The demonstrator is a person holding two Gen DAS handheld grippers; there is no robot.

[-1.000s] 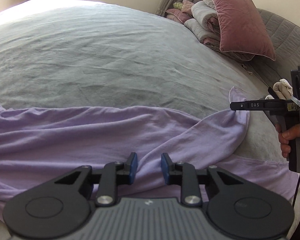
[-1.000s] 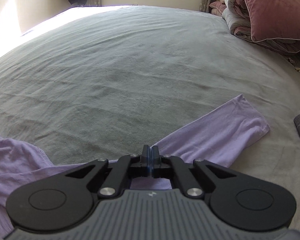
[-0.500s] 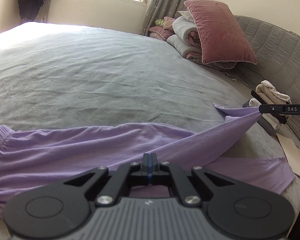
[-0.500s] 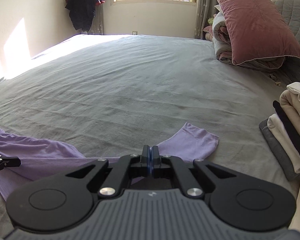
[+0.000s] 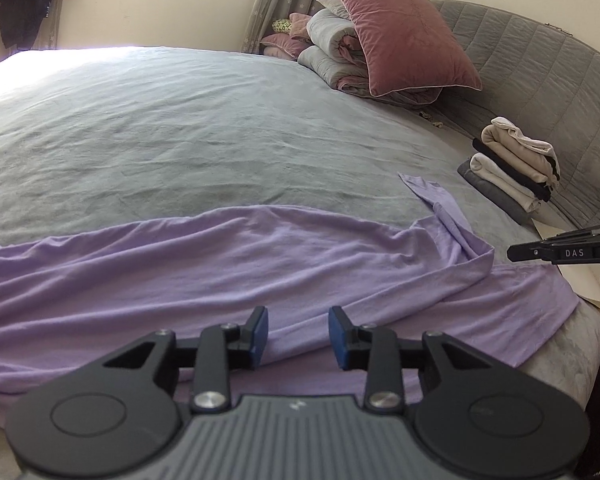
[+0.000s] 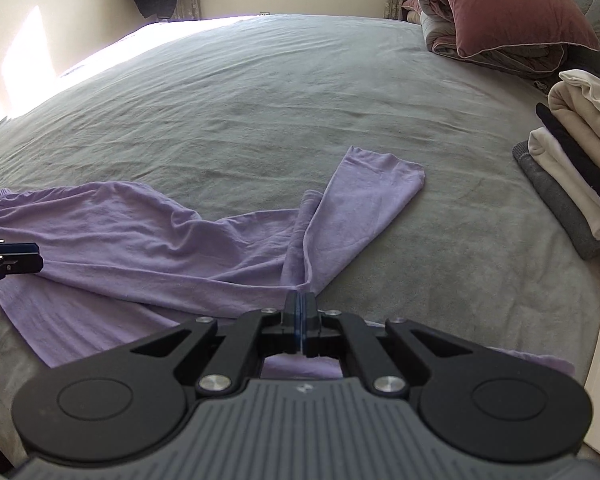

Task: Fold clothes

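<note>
On grey bed (image 5: 180,120), purple pants (image 5: 260,264) thin, soft, limp, best pinched at hem edges; right gripper (image 6: 300,312) pinching leg fold, left gripper (image 5: 298,330) spread, empty.

the lilac trousers' (image 5: 260,264) waistband runs off the left edge.

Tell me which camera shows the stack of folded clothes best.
The left wrist view: the whole stack of folded clothes sits by the gray headboard, uncropped. The right wrist view shows it larger, but cut off by the frame edge.
</note>
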